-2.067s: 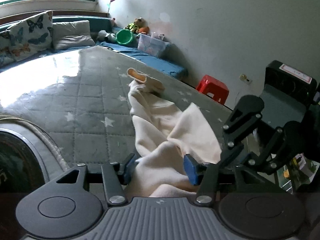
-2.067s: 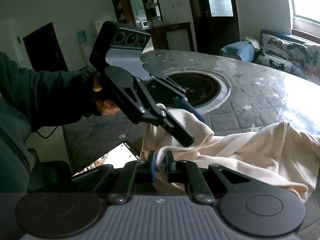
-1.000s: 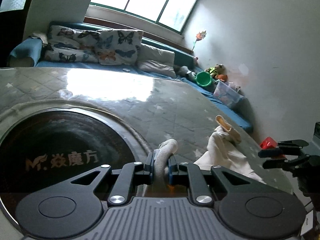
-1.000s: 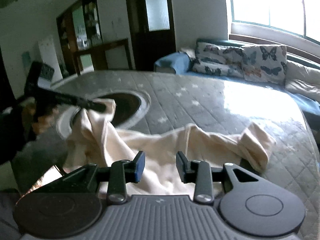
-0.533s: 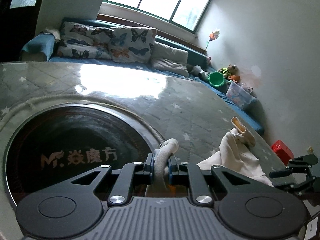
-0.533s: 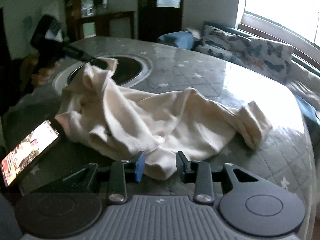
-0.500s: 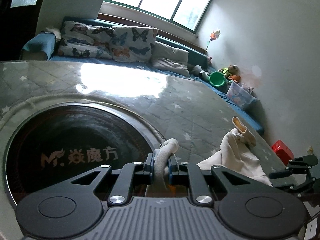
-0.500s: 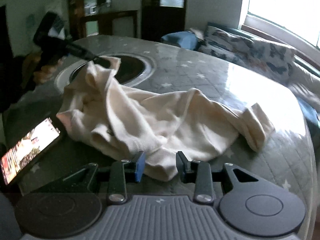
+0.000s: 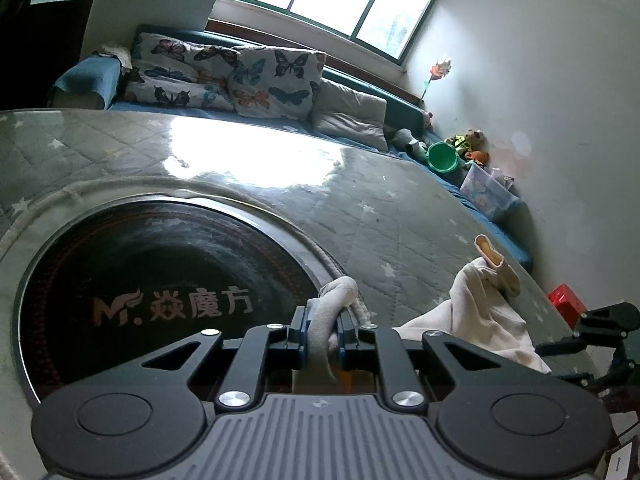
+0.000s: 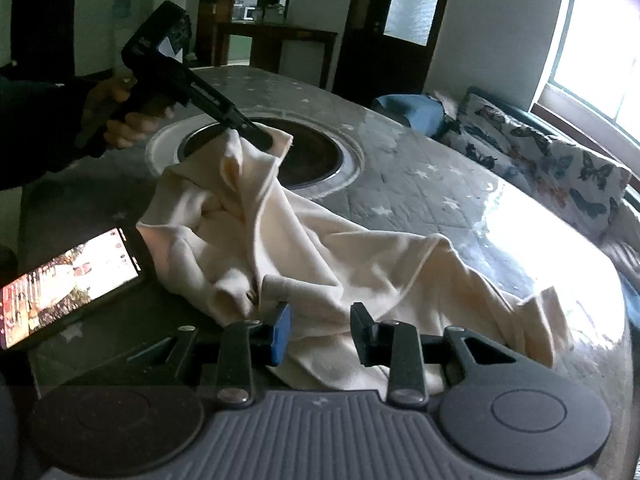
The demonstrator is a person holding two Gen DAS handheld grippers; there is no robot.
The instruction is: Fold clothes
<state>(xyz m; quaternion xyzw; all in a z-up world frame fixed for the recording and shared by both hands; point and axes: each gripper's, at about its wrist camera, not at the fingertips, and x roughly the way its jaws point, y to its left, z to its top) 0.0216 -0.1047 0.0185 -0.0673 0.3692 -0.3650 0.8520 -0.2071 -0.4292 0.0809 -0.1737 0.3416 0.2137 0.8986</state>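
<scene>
A cream garment (image 10: 320, 252) lies crumpled on the grey quilted table (image 10: 440, 184). My left gripper (image 9: 323, 334) is shut on an edge of the garment (image 9: 332, 300) and holds it up above the table's dark round inset. In the right wrist view the left gripper (image 10: 260, 136) lifts that corner at the far left. A sleeve cuff (image 9: 494, 256) sticks up at the right. My right gripper (image 10: 320, 332) is open, low over the garment's near edge, with cloth between and below the jaws.
A dark round inset (image 9: 152, 288) with a printed logo sits in the table. A lit phone (image 10: 60, 280) lies at the table's left edge. A sofa with butterfly cushions (image 9: 240, 80) runs behind. A red stool (image 9: 566, 308) stands by the wall.
My left gripper stays shut on the garment's edge and holds it raised. My right gripper has come lower and closer to the garment's near edge, still open.
</scene>
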